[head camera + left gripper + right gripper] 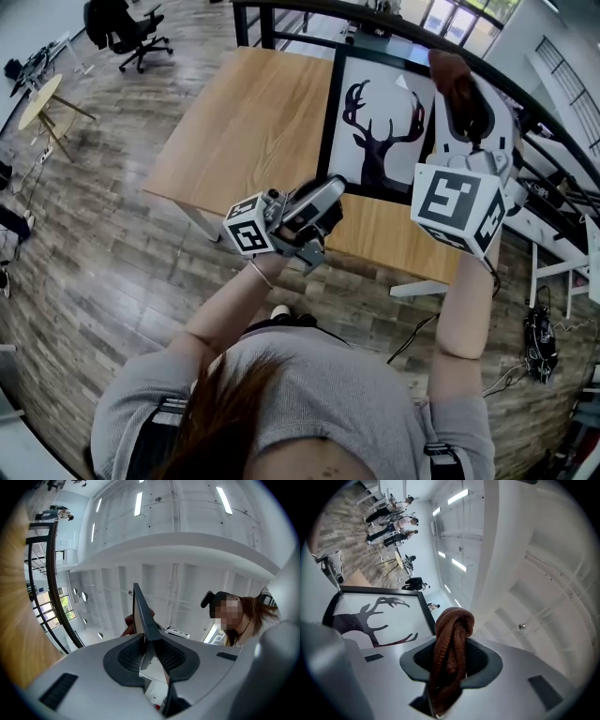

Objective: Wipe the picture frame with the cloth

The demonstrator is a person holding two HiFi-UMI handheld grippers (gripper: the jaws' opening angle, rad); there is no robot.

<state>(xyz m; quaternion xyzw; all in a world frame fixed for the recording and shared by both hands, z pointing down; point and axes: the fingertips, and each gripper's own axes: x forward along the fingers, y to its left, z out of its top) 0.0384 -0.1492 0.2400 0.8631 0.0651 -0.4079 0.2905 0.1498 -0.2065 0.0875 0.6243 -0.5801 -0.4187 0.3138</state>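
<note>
A black-edged picture frame [380, 122] with a dark deer silhouette on white is held up over the wooden table [253, 122]. My left gripper [330, 190] is shut on its lower left edge. In the left gripper view the frame [143, 618] shows edge-on, clamped between the dark pads. My right gripper [466, 117] is raised at the frame's upper right corner and is shut on a bunched brown knitted cloth [455, 80]. In the right gripper view the cloth [450, 644] sticks up from the jaws, with the deer picture [375, 616] just to the left.
A dark curved railing [394, 19] runs behind the table. An office chair [131, 33] and a small round table [37, 98] stand at the far left on the wood floor. White frame legs [553, 272] and cables lie at the right.
</note>
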